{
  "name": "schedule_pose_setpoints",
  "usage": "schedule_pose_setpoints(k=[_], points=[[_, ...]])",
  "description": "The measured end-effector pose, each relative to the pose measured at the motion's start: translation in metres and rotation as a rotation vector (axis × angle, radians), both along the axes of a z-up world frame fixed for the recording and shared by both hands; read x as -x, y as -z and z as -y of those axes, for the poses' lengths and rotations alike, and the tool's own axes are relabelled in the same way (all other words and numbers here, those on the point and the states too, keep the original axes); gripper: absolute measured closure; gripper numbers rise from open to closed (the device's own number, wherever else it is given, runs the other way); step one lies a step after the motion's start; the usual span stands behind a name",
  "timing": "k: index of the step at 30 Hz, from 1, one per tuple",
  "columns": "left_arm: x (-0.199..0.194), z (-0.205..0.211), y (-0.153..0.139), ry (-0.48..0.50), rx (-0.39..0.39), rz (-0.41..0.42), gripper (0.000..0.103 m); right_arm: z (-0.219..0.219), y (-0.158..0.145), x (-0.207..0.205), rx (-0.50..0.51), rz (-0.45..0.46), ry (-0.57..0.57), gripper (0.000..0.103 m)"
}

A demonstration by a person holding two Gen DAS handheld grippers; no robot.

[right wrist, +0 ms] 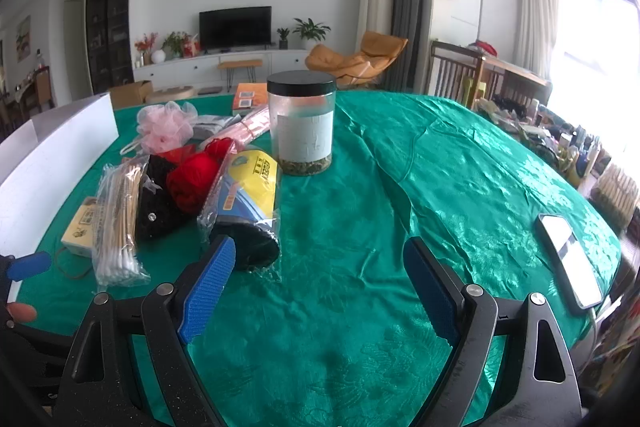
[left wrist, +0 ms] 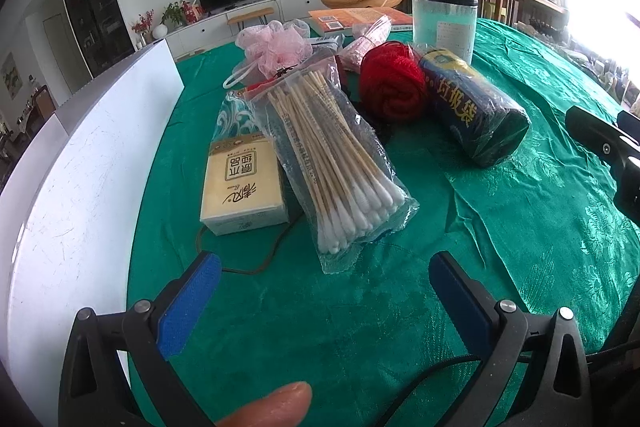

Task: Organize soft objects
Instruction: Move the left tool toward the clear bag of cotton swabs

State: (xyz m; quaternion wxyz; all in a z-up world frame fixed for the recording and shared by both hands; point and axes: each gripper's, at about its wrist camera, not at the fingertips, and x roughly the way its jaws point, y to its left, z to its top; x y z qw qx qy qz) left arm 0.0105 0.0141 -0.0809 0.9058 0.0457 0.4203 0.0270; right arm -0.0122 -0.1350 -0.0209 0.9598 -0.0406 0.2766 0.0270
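I see the surface (left wrist: 520,235) under a shiny green patterned cloth filling most of both views, with a white board (left wrist: 80,163) standing along its edge at the left of the frame. Next in size, a clear plastic jar with a black lid (right wrist: 301,123) stands upright at centre of my right view, a layer of dried bits in its bottom. Just left of it lies the roll of bin bags in blue and yellow wrapping (right wrist: 248,203), its dark end toward my right claw (right wrist: 316,287), which hangs wide open and empty at the bottom of the frame. In my left view the clear bag of wooden cotton swabs (left wrist: 336,163) lies at centre, leaning over the beige pack of tissues (left wrist: 240,183) at its left. The red ball of yarn (left wrist: 392,87) sits touching the bin-bag roll in the upper middle, and the pink mesh bath pouf (left wrist: 276,47) is behind the swabs, higher in the frame. My left claw (left wrist: 324,291) is also spread open, holding nothing, low in the frame just short of the swab bag. A phone with a lit screen (right wrist: 570,259) lies at the right edge of my right view, well apart from the pile.
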Motion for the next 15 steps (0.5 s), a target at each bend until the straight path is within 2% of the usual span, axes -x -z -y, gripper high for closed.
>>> schedule_pose_setpoints(k=[8, 15], points=[[-0.008, -0.003, 0.013, -0.007, -0.002, -0.080, 0.000, 0.000, 0.000, 0.000, -0.001, -0.001, 0.000, 0.015], [-0.013, -0.010, 0.017, -0.017, 0.049, -0.108, 0.000, 0.001, 0.001, 0.000, -0.003, -0.004, 0.000, 0.015]])
